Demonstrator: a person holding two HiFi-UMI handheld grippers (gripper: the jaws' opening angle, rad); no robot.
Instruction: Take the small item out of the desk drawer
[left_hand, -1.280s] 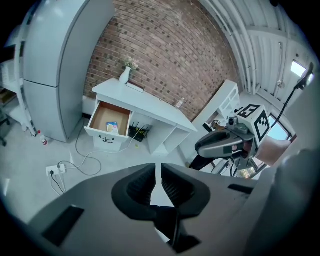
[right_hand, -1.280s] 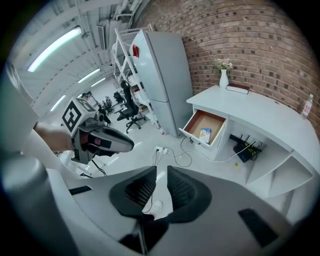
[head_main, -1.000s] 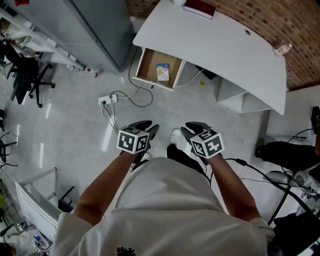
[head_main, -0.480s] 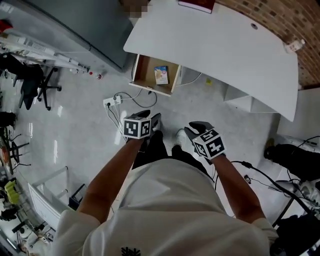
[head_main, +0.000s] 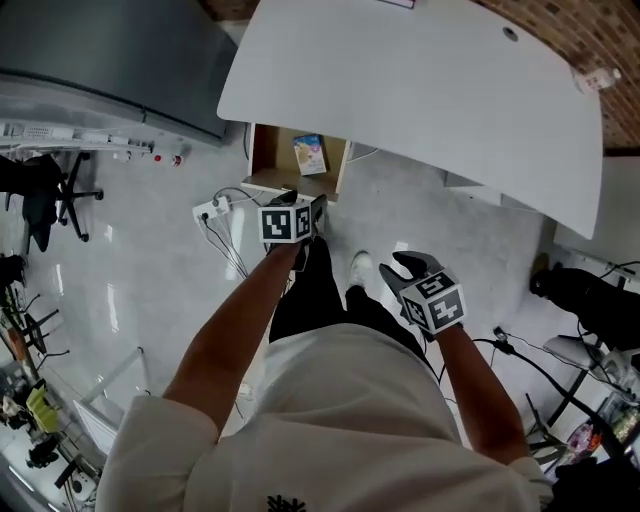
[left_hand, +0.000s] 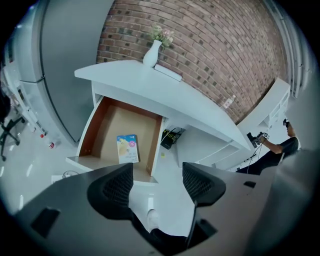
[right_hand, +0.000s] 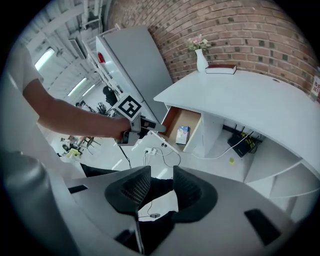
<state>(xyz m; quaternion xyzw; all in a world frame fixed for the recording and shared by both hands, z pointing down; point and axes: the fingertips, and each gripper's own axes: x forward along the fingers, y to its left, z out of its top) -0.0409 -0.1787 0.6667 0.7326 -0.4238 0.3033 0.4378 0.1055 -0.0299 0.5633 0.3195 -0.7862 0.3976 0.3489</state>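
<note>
The desk drawer (head_main: 268, 160) stands pulled open under the white desk (head_main: 420, 80). A small flat packet (head_main: 309, 154) with a pale print lies on its brown bottom. My left gripper (head_main: 303, 204) hangs just in front of the drawer's front edge, pointing steeply down at it. Its jaws have just been opening and stand open with nothing between them. In the left gripper view the packet (left_hand: 127, 148) lies a little beyond the left gripper (left_hand: 157, 174). My right gripper (head_main: 406, 266) is lower right, over the floor. Its jaws have just been opening too and stand open and empty (right_hand: 161, 186).
A power strip (head_main: 213, 207) with looping cables lies on the floor left of the drawer. A vase (left_hand: 151, 52) and a book (right_hand: 220, 69) sit on the desk. A grey cabinet (head_main: 120, 50) stands left. The person's white shoe (head_main: 360, 266) is between the grippers.
The person has stepped closer to the desk. My left gripper has reached forward to the drawer's front edge. My right gripper has shifted forward a little.
</note>
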